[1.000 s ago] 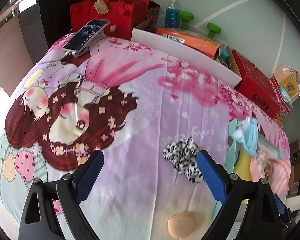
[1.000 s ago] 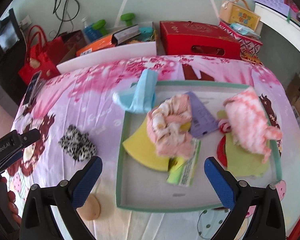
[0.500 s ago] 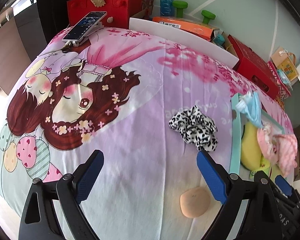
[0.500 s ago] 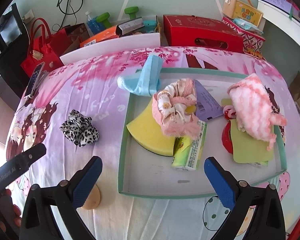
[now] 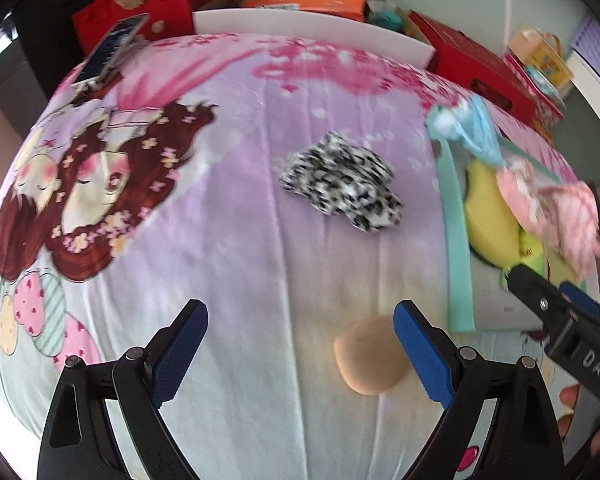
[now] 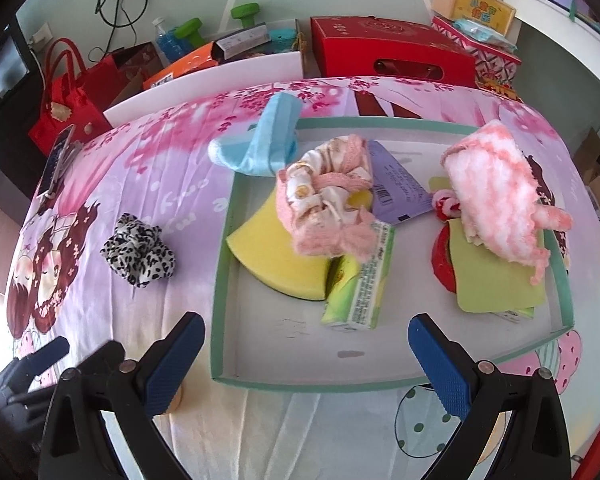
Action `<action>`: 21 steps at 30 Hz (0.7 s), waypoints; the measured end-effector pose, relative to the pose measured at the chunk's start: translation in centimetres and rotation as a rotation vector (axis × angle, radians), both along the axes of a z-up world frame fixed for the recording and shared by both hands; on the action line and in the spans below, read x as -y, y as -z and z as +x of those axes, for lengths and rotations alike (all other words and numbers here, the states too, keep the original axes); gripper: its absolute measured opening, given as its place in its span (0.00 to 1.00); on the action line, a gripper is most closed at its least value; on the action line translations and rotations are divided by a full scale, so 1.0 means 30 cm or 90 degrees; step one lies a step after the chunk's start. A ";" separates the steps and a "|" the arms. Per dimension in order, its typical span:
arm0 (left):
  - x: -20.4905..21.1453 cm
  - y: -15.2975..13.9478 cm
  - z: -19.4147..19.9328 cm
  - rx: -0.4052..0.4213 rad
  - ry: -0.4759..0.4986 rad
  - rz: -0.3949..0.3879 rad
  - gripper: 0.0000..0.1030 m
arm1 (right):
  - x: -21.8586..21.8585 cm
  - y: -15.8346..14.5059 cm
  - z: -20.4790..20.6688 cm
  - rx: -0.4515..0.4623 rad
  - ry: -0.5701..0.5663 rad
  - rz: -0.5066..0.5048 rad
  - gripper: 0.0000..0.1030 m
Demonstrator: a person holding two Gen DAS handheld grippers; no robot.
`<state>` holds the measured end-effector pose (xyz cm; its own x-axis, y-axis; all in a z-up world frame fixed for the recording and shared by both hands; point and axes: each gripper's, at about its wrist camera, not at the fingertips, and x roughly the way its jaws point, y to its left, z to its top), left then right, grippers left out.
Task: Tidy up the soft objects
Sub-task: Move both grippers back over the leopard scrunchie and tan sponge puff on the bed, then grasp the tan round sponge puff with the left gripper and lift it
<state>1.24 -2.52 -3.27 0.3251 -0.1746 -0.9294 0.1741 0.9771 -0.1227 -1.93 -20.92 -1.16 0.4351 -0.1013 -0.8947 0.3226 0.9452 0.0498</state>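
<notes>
Compared with a moment ago, our left gripper (image 5: 300,344) has swung right and dipped toward the tray (image 5: 454,240), so the leopard-print scrunchie (image 5: 342,186) now sits ahead of us near the middle of the view, and the peach sponge (image 5: 370,356) lies just inside our right-hand jaw. Both left jaws stand wide apart and hold nothing. Our right gripper (image 6: 300,350) hangs over the near edge of the tray (image 6: 220,292), jaws also spread and empty; we judge it is waiting there so as not to block the way in.

Inside the tray, the soft things are already heaped: a yellow sponge (image 6: 276,260) with a pink sock bundle (image 6: 328,200) on top, and a fluffy pink cloth (image 6: 496,196) toward the far right side. A blue cloth (image 6: 268,140) drapes over the tray's far left corner, half in, half out.

The scrunchie and peach sponge rest on the bedsheet (image 5: 220,220) left of the tray, apart from it, so we reckon they are next to be gathered.
</notes>
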 end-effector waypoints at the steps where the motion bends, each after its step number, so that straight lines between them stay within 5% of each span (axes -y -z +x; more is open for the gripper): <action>1: 0.010 0.002 -0.002 -0.002 0.009 0.001 0.92 | 0.004 0.001 0.001 -0.001 0.001 -0.001 1.00; 16: 0.198 0.063 -0.073 -0.009 0.144 0.121 0.91 | 0.033 0.024 0.009 -0.016 0.010 0.001 1.00; 21: 0.217 0.074 -0.090 -0.011 0.166 0.135 0.71 | 0.032 0.025 0.012 -0.016 0.010 0.003 1.00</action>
